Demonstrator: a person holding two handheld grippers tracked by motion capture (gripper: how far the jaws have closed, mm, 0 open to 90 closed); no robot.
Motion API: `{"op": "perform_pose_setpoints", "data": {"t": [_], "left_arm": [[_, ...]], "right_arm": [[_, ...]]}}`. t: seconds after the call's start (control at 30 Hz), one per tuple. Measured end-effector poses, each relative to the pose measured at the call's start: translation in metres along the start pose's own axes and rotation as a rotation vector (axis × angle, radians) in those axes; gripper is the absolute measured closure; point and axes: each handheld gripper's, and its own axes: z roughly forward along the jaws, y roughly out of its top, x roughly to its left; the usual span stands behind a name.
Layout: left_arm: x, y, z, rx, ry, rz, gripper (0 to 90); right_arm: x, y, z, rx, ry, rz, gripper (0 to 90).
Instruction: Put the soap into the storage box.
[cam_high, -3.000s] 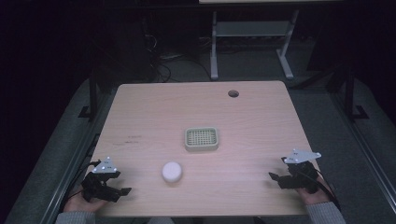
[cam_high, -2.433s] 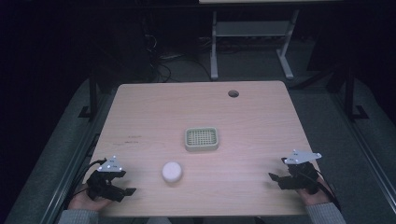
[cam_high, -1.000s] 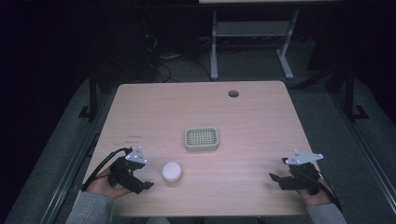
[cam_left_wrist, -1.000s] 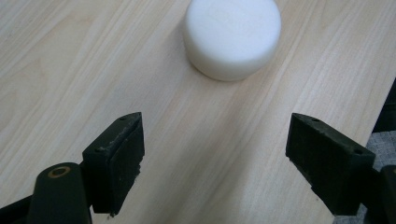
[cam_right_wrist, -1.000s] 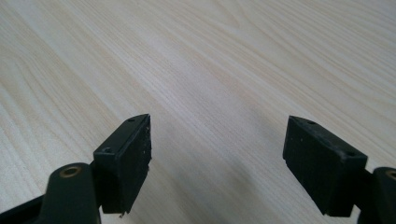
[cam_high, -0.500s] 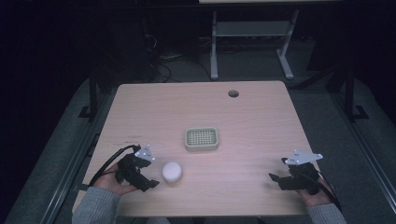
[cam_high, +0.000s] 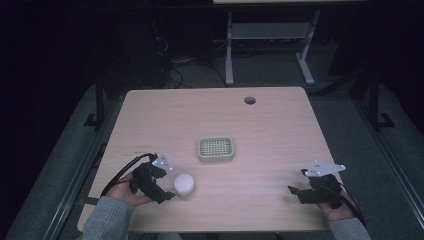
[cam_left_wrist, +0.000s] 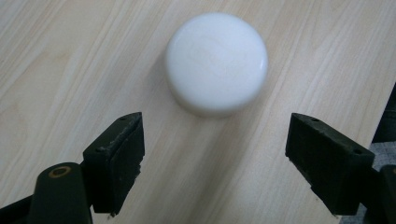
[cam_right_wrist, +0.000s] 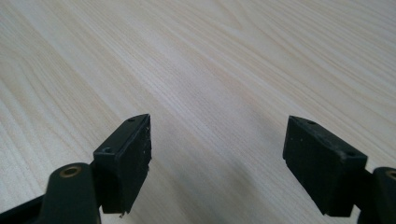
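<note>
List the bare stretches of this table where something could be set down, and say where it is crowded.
Free: the table between the soap dish and the cable hole; the stretch between the dish and the right gripper. Crowded: the near left corner, where the left gripper stands open at the white puck.

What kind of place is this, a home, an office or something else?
Probably a lab or test room, not a home. A bare wooden table with a cable hole stands in a dark room, loose cables lie on the floor behind it, and a person holds a left tool near a white puck.
</note>
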Motion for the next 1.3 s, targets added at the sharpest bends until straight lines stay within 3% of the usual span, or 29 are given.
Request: {"op": "perform_pose_setpoints", "data": {"t": [1.03, 1.3], "left_arm": [[-0.001, 0.024, 0.014, 0.042, -0.018, 0.009, 19.3], [-0.002, 0.031, 0.020, 0.074, -0.026, 0.022, 19.4]], "right_arm": [[0.000, 0.001, -0.001, -0.007, 0.001, -0.006, 23.1], [0.000, 0.001, -0.001, -0.007, 0.002, -0.010, 23.1]]}}
